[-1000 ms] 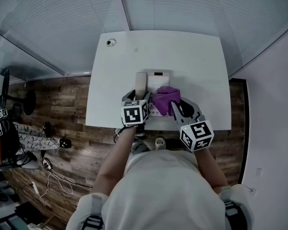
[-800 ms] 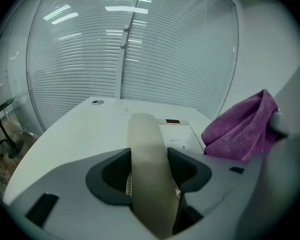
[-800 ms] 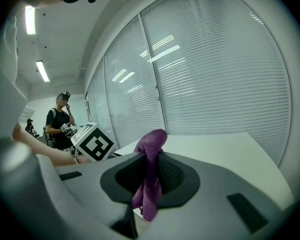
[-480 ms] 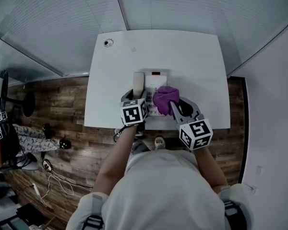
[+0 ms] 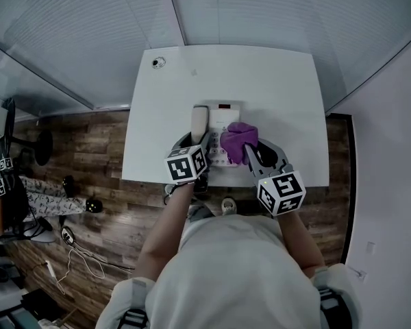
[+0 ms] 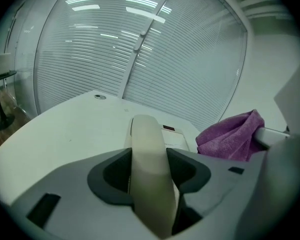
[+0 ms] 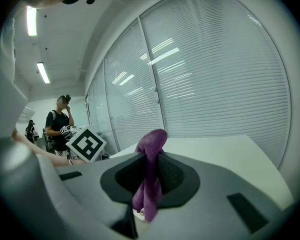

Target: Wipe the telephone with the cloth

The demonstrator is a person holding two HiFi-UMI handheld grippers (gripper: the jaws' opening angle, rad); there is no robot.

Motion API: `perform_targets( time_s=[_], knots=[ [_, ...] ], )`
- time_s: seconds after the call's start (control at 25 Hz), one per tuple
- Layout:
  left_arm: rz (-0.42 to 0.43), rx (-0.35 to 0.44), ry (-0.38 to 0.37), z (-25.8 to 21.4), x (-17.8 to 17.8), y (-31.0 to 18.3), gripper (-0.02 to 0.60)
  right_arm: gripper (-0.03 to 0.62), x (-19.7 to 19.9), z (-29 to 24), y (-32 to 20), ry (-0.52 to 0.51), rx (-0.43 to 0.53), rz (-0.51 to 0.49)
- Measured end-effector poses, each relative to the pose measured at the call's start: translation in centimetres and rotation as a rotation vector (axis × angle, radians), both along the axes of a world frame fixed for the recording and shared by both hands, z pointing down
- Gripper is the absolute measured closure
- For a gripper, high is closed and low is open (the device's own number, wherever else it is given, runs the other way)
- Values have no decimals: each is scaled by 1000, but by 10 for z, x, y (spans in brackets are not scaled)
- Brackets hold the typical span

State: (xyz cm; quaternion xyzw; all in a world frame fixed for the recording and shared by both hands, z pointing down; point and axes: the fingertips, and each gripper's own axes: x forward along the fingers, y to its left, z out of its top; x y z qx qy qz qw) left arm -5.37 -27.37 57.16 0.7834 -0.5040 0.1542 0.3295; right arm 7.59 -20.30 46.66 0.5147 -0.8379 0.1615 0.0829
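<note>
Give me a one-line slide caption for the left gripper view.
Left tool, jaws just closed on the cream handset; purple cloth at right, white table beyond.

The table [image 5: 281, 88] lies open beyond the phone [image 5: 227, 115] and on both its sides. A round fitting [image 5: 158, 62] sits at the far left corner.
</note>
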Motion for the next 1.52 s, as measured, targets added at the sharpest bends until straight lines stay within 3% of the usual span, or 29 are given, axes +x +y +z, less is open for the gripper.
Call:
perform_targets(
  time_s=[0.6, 0.84, 1.08, 1.52],
  knots=[
    [-63, 29, 275, -32, -15, 32, 358, 534, -10, -16, -4, -2, 54, -45],
    [-47, 86, 395, -60, -17, 46, 359, 534, -18, -31, -11, -11, 92, -73],
    [-46, 106, 577, -79, -21, 63, 359, 534, -28, -44, -15, -15, 123, -106],
    [-25, 143, 777, -96, -36, 104, 359, 534, -58, -62, -26, -29, 177, -183]
  ],
)
